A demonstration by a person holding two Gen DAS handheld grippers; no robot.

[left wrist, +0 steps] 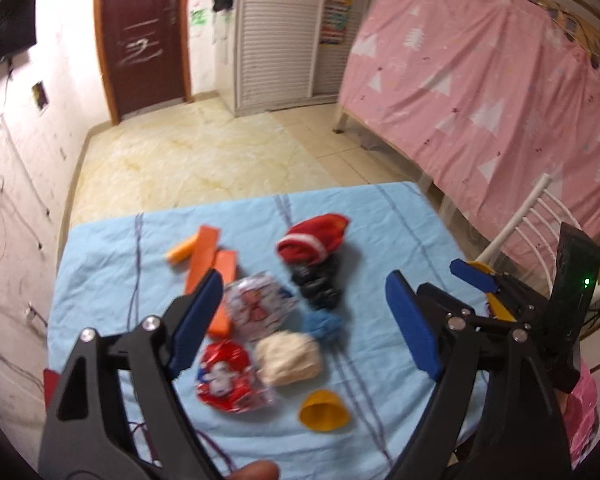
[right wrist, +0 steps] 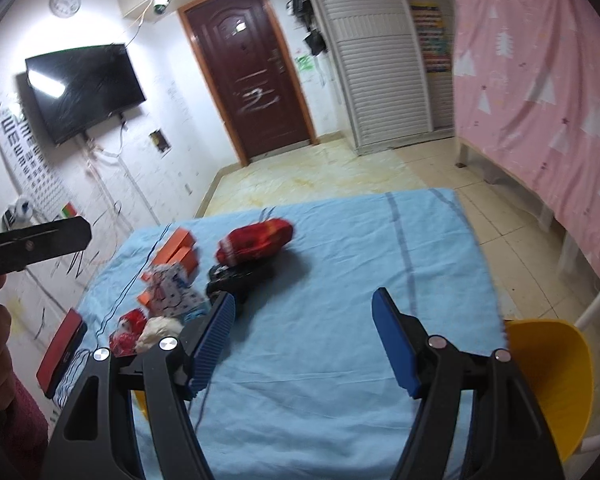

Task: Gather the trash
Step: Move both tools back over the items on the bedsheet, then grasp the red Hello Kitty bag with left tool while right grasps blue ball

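The fingers (left wrist: 204,312) of the left gripper (left wrist: 304,320) stand wide apart with nothing between them, hanging above a cluster of litter on the worktop (left wrist: 380,216), which is covered by a light blue cloth. That spread suits a bulky, soft target and suggests a pick is being lined up, not made. The right gripper (right wrist: 304,344) also has its fingers apart and empty, over a bare stretch of the cloth, well clear of the litter.

The trash lies grouped on the left half of the worktop: a red and white wrapper (left wrist: 232,380), a cream wad (left wrist: 290,360), a patterned packet (left wrist: 260,308), a blue scrap (left wrist: 324,324), a black crumpled bag (left wrist: 316,288), a red cloth bundle (left wrist: 316,240) and orange cartons (left wrist: 204,252). Several touch or overlap, so a single item may drag its neighbour.

A small yellow cup (left wrist: 324,412) lies on its side near the front edge. A larger yellow bin (right wrist: 552,384) sits at the right edge of the worktop, beside the right gripper; it is judged to be the receptacle, placed on that side so one hand picks while the other stays near the drop point.

No item is collected in either gripper.
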